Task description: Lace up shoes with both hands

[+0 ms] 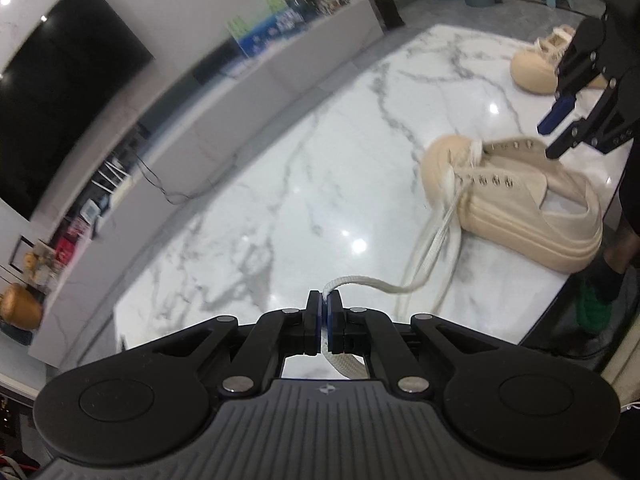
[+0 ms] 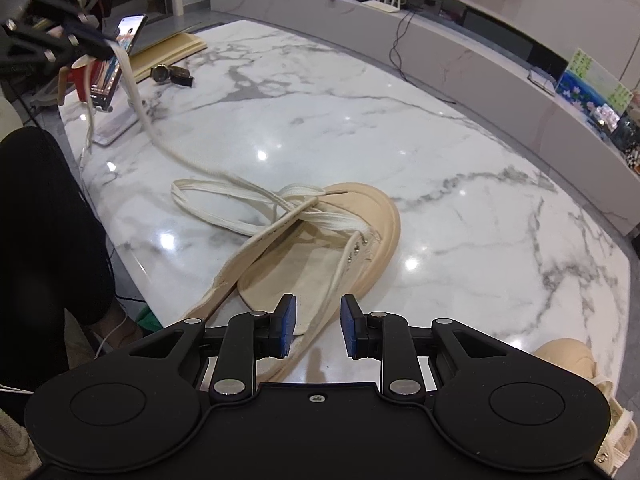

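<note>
The shoe [image 1: 516,200] lies on the marble table [image 1: 280,184], near the table's edge on the person's side, with its toe cap pointing away towards the middle of the table. Only the eyelets [image 2: 357,249] closest to the toe carry the lace [image 2: 200,168]; the rows of eyelets further back along the shoe's opening stand empty, so the lacing is judged to be at an early stage, with most of the crossing and the final knot left to do.

The left gripper [image 1: 324,304] is clenched on one end of the lace, which runs from its pads in a long, slack curve back to the toe of the shoe. A loose loop of lace lies on the table just beside the toe.

The right gripper [image 2: 318,322] hovers over the shoe's opening with its jaws apart and nothing pressed between the pads; one side of the shoe's opening passes under the gap, untouched as far as can be seen.

A second shoe [image 1: 540,64] sits further along the table from the first, and its lacing cannot be judged. A phone [image 2: 120,64] and a watch [image 2: 162,73] lie well apart from the shoe.
</note>
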{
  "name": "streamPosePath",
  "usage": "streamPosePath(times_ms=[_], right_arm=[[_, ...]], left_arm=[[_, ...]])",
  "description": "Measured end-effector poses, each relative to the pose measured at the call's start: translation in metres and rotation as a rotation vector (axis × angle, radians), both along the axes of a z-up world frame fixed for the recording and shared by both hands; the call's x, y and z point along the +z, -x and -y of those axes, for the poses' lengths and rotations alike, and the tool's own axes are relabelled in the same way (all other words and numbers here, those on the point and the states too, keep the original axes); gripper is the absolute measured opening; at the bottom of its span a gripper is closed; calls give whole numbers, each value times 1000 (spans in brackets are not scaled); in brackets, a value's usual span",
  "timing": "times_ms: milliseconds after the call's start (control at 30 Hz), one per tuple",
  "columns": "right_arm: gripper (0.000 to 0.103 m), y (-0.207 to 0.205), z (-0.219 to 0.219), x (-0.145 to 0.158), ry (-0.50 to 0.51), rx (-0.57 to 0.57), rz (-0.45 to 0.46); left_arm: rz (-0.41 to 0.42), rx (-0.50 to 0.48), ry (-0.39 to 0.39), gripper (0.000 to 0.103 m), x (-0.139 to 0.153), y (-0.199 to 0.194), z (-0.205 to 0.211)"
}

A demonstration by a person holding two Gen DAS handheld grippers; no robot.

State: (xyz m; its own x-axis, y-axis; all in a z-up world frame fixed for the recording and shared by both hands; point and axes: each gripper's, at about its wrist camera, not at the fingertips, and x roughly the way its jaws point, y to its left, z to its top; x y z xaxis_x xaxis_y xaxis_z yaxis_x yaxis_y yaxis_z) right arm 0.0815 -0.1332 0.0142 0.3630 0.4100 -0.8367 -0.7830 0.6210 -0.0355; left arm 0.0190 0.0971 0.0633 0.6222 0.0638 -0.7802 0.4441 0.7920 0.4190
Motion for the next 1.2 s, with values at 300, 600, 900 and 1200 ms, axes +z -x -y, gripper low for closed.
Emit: streamPosePath(times_ms=[300, 600, 900, 1200], right_arm=[[23, -15, 2, -7, -17, -5, -23], [23, -24, 1, -14, -36, 15, -35], [23, -34, -2, -20, -59, 25, -51], [23, -38, 1, -22, -78, 17, -62]], left_arm=[[-101, -15, -3, 5, -54, -32, 7], [-140, -100, 30, 5, -72, -55, 25], [-152, -178, 71, 5, -80, -68, 44], [-133, -166, 37, 21, -84, -91, 51]])
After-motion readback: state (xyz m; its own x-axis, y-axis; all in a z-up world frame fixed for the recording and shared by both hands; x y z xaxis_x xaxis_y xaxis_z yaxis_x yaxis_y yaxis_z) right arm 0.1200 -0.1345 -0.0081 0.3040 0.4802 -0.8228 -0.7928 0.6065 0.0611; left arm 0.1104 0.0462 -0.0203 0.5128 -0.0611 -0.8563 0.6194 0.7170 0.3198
